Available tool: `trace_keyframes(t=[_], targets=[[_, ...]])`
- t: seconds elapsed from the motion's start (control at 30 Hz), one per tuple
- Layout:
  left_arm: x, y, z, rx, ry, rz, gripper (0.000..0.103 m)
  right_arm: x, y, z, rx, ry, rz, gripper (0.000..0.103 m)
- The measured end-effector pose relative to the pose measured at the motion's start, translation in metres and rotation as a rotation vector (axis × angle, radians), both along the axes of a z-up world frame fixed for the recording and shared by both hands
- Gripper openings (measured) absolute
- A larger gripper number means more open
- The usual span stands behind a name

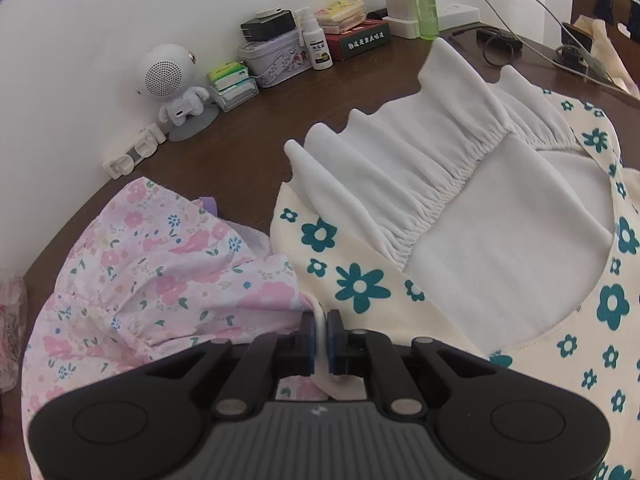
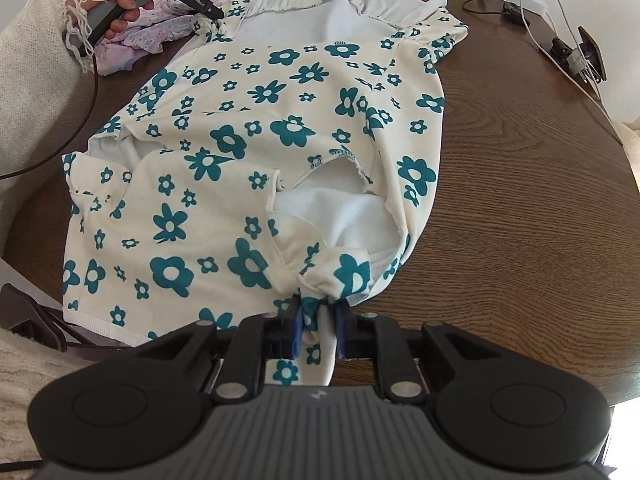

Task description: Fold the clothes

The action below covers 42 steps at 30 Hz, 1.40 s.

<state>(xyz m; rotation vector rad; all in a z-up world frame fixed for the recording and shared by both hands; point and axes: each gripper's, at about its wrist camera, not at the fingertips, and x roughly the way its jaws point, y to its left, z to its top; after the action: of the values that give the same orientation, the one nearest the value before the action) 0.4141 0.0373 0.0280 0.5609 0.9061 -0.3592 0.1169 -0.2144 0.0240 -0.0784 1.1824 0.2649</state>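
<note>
Dark wood-grain table (image 2: 520,200) w/ cream top (image 2: 248,128), teal flower print, spread across it, white ruffled collar (image 1: 400,152) toward the wall. Pink floral garment (image 1: 160,272) bunched just beside it on the left. Right gripper (image 2: 318,326) clamped on a gathered fold at the top's near edge; left gripper (image 1: 320,332) pinching cream fabric at the shoulder, near the collar. Along the wall: white robot-shaped speaker (image 1: 172,84); patterned tin (image 1: 272,60), lid on, black charger on top; dark red box (image 1: 356,42) w/ Chinese lettering, not legible; green spray bottle (image 1: 426,8); white spray bottle (image 1: 318,46), label too small to read.
</note>
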Motion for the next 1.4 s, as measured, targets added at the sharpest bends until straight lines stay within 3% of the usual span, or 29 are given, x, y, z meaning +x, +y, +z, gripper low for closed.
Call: trace_keyframes(t=[0.13,0.43,0.63,0.73,0.83,0.9,0.97,1.07,1.23,1.4], targets=[[-0.034,-0.002,-0.006,0.121,-0.036,-0.063,0.005,0.009,-0.026,0.001,-0.038,0.014,-0.007,0.014],[-0.162,-0.017,-0.037,0.403,-0.128,-0.174,0.001,0.056,-0.107,0.000,-0.143,-0.016,0.036,0.019],[-0.239,-0.029,-0.047,0.446,-0.152,-0.142,0.000,0.099,-0.130,-0.003,-0.176,-0.065,0.103,0.025],[-0.252,-0.037,-0.043,0.414,-0.127,-0.129,0.002,0.121,-0.139,-0.004,-0.188,-0.090,0.135,0.026],[-0.235,-0.031,-0.026,0.313,-0.086,-0.058,0.012,0.138,-0.147,-0.006,-0.189,-0.116,0.154,0.026],[-0.216,-0.017,-0.003,0.171,-0.071,0.019,0.015,0.136,-0.152,-0.006,-0.164,-0.138,0.138,0.026],[-0.202,0.000,0.020,0.054,-0.092,0.100,0.025,0.129,-0.156,-0.004,-0.128,-0.161,0.114,0.027],[-0.172,0.023,0.038,-0.028,-0.120,0.185,0.029,0.114,-0.161,0.002,-0.067,-0.188,0.066,0.031],[-0.117,0.046,0.010,0.034,-0.105,0.253,0.026,0.097,-0.156,0.001,-0.032,-0.186,0.021,0.035],[-0.062,0.077,-0.010,0.058,-0.124,0.328,0.021,0.101,-0.145,-0.006,-0.066,-0.168,-0.007,0.037]])
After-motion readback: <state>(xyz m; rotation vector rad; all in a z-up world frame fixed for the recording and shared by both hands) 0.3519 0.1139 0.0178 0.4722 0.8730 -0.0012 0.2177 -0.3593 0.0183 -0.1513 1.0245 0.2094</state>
